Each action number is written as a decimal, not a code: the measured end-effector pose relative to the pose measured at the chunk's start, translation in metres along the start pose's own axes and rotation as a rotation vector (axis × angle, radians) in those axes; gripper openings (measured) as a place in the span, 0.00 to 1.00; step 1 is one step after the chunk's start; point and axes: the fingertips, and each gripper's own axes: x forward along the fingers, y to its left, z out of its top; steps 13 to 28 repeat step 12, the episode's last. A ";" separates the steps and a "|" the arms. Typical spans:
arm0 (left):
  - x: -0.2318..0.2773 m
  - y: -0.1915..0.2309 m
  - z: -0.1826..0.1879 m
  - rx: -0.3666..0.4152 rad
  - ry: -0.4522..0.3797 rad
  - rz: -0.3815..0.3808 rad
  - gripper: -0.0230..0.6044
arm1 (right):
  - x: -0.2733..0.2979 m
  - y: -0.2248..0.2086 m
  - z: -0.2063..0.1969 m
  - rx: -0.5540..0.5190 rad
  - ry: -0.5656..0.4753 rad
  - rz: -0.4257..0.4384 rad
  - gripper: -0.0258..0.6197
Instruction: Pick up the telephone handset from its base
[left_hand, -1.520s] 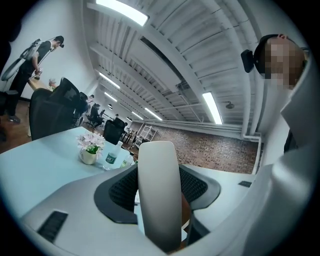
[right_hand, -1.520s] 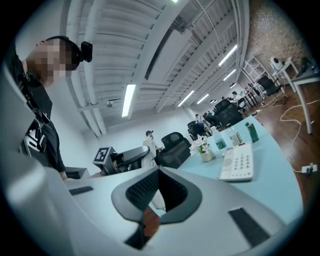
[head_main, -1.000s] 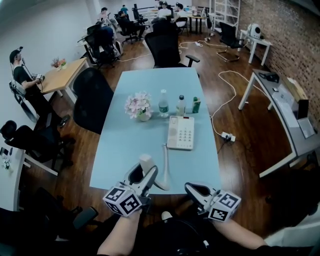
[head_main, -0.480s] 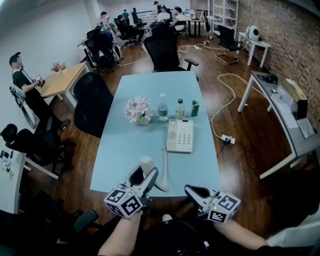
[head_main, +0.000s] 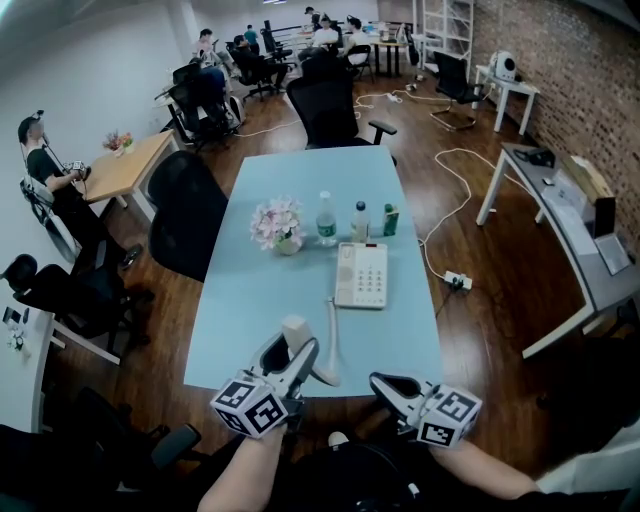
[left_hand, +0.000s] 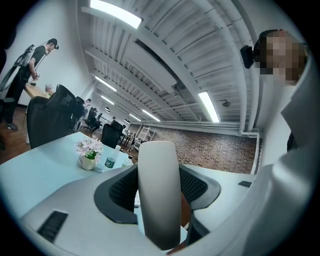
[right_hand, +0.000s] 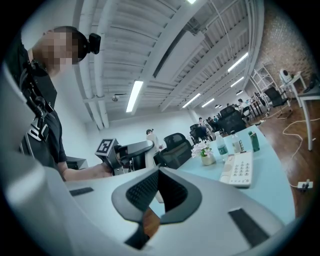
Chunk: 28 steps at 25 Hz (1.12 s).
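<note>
My left gripper (head_main: 291, 357) is pinching the telephone handset (head_main: 295, 331), with both jaws pressing on its white body. In the left gripper view the handset (left_hand: 159, 197) is filling the gap between the pads and standing roughly upright, one rounded end poking out past the tips. It is sitting well clear of its cradle, over the near edge of the table (head_main: 245, 300). I am therefore judging the pick-up as essentially made, and the step in hand as holding the handset away from the base.

My right gripper (head_main: 386, 382) is hovering just to the right of the left one. Its jaws are pressed together on nothing, as the right gripper view is showing (right_hand: 159, 175).

Ahead of my left jaws the cord (head_main: 331, 325) is running forward from the handset towards the telephone base (head_main: 361, 274), which is lying flat beyond both grippers with its keypad facing up. Farther on, a vase of flowers (head_main: 277, 222) and three bottles (head_main: 326, 215) are standing in a row across the table.

The next move, as I am reading it, is calling for a steady squeeze and a gentle raise (the cord is the thing to mind). Pulling too far back could drag the base towards the edge, so I would be watching the slack, not adding force.
</note>
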 end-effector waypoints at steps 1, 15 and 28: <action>0.000 0.000 0.000 -0.001 0.001 0.000 0.42 | 0.000 0.000 0.000 0.001 0.000 0.000 0.06; -0.001 0.005 -0.002 0.001 0.010 0.003 0.42 | 0.004 0.002 0.000 -0.009 0.007 -0.002 0.06; -0.001 0.005 -0.002 0.001 0.010 0.003 0.42 | 0.004 0.002 0.000 -0.009 0.007 -0.002 0.06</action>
